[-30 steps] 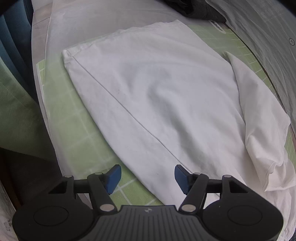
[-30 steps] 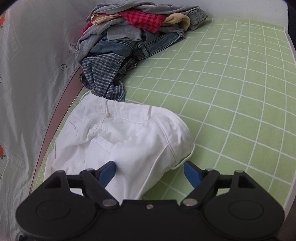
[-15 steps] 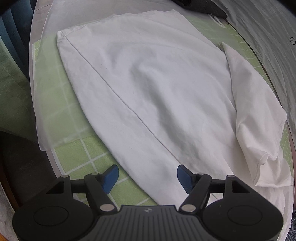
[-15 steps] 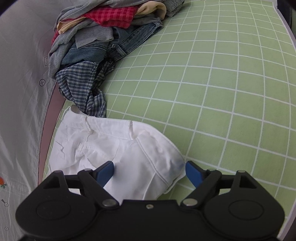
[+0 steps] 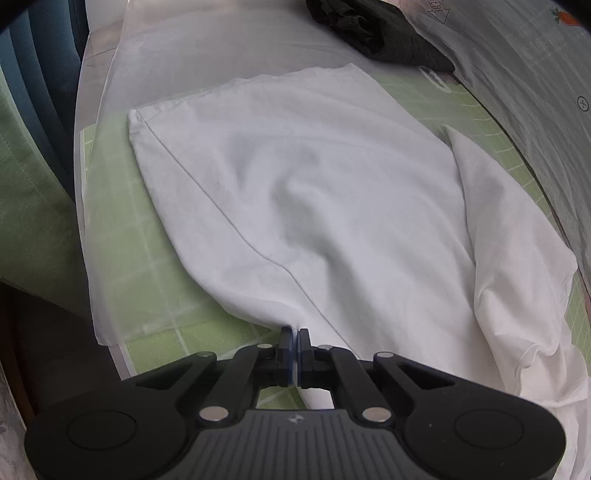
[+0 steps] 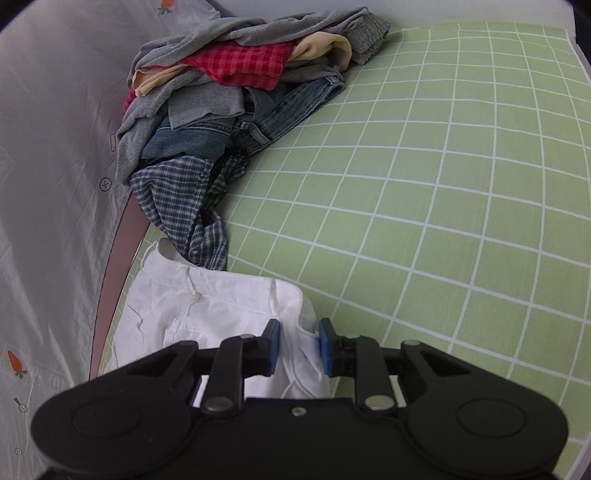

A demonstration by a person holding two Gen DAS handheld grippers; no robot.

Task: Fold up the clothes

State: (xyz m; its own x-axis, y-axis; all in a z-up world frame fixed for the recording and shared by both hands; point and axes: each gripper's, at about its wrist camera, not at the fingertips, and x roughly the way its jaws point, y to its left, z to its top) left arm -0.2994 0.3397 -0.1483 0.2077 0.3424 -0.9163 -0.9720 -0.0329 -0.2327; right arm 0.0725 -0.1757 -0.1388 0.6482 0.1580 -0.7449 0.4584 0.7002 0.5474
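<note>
- White trousers point(image 5: 314, 192) are spread across the green grid mat point(image 5: 122, 236) in the left wrist view, one leg laid flat with a long seam running down toward the camera.
- At their near edge, the left gripper point(image 5: 294, 338) is clenched, its pads pressed together on a small pinch of the white fabric by that seam.
- To the right of the flat leg, a bunched fold of the same cloth is seen, ending in a rumpled hem.
- Behind the trousers, a dark garment point(image 5: 376, 33) is lain at the far edge of the mat, apart from them.
- In the right wrist view, a pale printed sheet point(image 6: 55, 166) is seen along the left side.
- Beside it, a pile of clothes point(image 6: 229, 110) is heaped: grey, red check, denim and blue plaid pieces, the plaid touching the trousers' waistband.
- Below the pile, the waistband end of the trousers is seen with belt loops showing.
- The right gripper point(image 6: 297, 347) is closing, its blue pads pressed on a ridge of the white fabric.
- Further right, bare mat is shown.
</note>
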